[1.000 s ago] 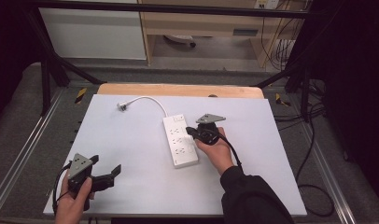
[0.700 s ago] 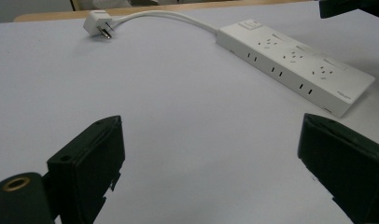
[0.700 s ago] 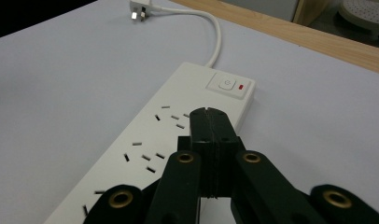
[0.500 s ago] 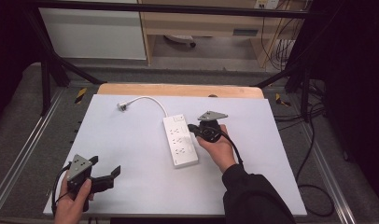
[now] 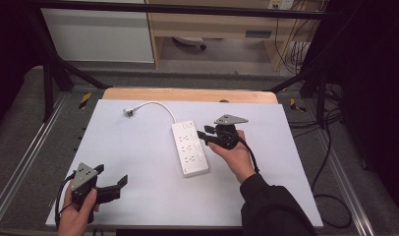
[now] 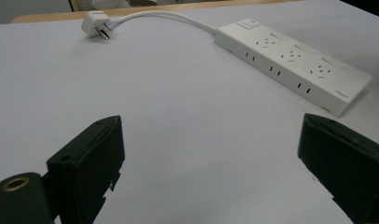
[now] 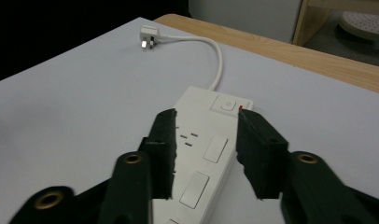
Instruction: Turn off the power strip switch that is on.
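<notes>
A white power strip (image 5: pixel 190 149) lies in the middle of the white table top, its cable curving to the plug (image 5: pixel 129 112) at the back left. My right gripper (image 5: pixel 203 137) hovers at the strip's right side, near its switch end. In the right gripper view the jaws (image 7: pixel 206 114) have just been opening and stand partly apart over the strip (image 7: pixel 211 149), nothing pinched between them; the switch (image 7: pixel 228 103) lies just beyond. My left gripper (image 5: pixel 110 174) rests open at the front left, its wide jaws (image 6: pixel 211 126) empty, facing the strip (image 6: pixel 290 60) and plug (image 6: pixel 95 23).
A wooden board edge (image 5: pixel 187 94) runs along the back of the white top. Metal frame rails flank both sides, and loose cables (image 5: pixel 330 147) hang off to the right. Bare white surface stretches between the two grippers.
The right gripper's jaws have parted beside the strip, and the hand has shifted only slightly. The left hand and the strip have stayed where they were.
</notes>
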`<state>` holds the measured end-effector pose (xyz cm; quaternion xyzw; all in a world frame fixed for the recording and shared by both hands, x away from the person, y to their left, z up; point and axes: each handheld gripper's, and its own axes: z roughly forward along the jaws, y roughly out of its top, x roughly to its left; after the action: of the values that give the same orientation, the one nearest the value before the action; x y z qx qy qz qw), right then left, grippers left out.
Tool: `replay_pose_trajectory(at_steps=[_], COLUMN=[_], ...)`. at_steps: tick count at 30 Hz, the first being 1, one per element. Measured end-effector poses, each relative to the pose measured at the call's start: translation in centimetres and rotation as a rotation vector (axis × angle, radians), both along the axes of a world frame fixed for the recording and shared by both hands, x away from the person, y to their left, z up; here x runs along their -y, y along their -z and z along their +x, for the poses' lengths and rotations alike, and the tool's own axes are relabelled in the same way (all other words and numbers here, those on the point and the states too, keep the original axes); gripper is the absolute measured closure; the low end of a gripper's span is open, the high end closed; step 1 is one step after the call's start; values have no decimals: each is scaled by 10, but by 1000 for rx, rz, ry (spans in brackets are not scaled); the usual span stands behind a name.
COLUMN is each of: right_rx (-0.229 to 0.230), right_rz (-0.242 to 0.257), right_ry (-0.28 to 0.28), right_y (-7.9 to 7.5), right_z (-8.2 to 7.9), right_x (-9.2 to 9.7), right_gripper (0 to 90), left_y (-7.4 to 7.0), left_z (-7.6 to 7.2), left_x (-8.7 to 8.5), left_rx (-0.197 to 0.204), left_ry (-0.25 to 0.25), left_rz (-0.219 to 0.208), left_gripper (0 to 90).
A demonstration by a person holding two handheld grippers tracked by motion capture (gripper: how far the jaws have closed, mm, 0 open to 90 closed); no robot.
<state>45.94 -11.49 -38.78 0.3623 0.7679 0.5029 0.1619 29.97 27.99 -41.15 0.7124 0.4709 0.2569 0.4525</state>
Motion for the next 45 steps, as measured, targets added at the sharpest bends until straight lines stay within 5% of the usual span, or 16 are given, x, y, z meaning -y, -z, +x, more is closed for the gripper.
replay_pose_trajectory(at_steps=[5, 16, 45], right_rx=[-5, 25, 93], right_rz=[14, 25, 39], right_ry=[17, 75, 144], right_y=[-9, -23, -40], right_z=[-3, -5, -25], right_x=[6, 20, 70], right_gripper=[305, 77, 39], left_y=[0, 1, 1], left_z=[0, 0, 0], left_x=[0, 0, 0], left_rx=[0, -3, -7], left_ry=[-5, -6, -8], left_rz=[-2, -4, 0], left_gripper=[71, 71, 65])
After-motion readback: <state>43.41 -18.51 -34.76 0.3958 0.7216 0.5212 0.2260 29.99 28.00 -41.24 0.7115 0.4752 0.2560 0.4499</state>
